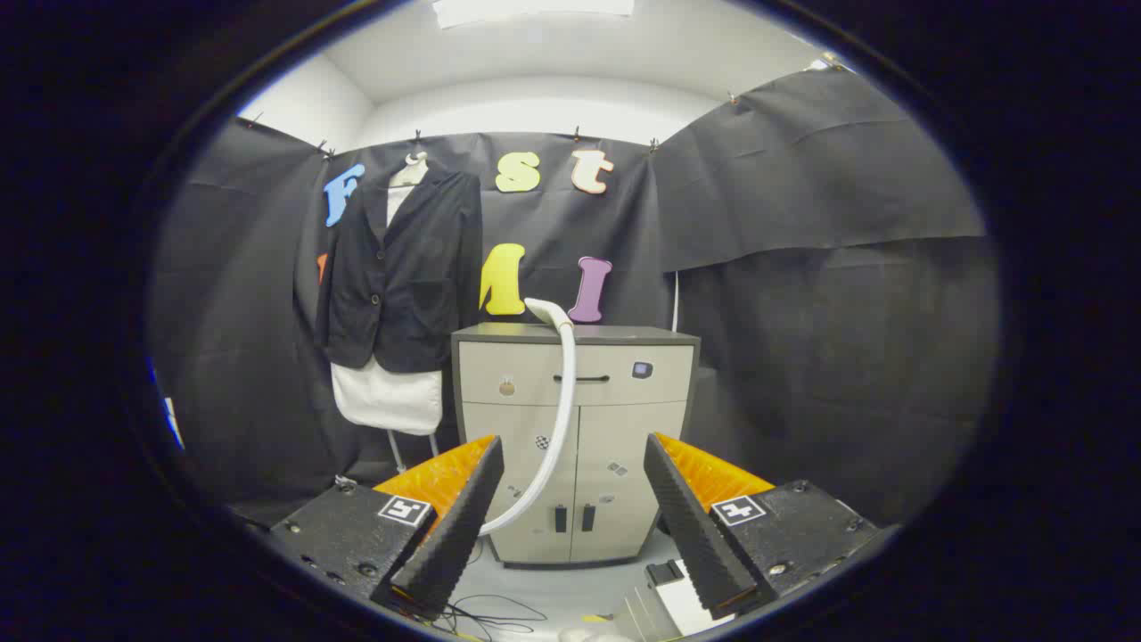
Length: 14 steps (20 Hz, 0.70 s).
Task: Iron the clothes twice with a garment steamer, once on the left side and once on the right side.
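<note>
Against black cloth walling, a dark blazer (406, 272) is hung on a form for steaming, while the gripper (570, 526) is held spread and empty before the steamer hose (557, 419).

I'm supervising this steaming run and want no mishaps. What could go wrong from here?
The open tongs hold nothing, and the steamer's white hose arcs between the fingers, so they might snag the hose instead of the head. Loose dark cables on the floor could tangle. The black jacket hangs on a light stand, so pushing it might tip it.
</note>
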{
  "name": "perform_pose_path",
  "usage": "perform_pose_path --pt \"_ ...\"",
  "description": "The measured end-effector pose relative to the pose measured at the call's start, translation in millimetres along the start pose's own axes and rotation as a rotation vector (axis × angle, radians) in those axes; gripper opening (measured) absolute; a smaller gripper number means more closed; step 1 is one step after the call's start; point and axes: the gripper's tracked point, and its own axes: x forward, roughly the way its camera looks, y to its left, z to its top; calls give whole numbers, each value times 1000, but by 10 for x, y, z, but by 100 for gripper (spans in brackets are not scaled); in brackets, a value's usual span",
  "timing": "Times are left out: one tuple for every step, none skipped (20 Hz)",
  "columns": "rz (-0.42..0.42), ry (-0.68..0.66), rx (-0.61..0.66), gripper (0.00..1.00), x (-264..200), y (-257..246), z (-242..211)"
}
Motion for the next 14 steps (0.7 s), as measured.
perform_pose_path --pt "0 2 -10 99 14 18 -1" --pt "0 4 -17 99 29 25 -7" --pt "1 7 -17 99 37 38 -19" --pt "3 12 -10 99 39 49 -45" --pt "5 17 -2 99 34 62 -83" --pt "4 21 1 99 52 60 -90" --pt "2 22 1 99 68 49 -90" --pt "2 20 1 99 72 49 -85" --pt "5 21 2 99 72 61 -91" --pt "7 22 0 99 79 71 -90" --pt "11 23 -3 99 84 86 -104" --pt "15 23 -3 99 85 92 -103" --pt "21 24 -2 99 91 112 -91" --pt "25 26 -2 99 102 123 -93"
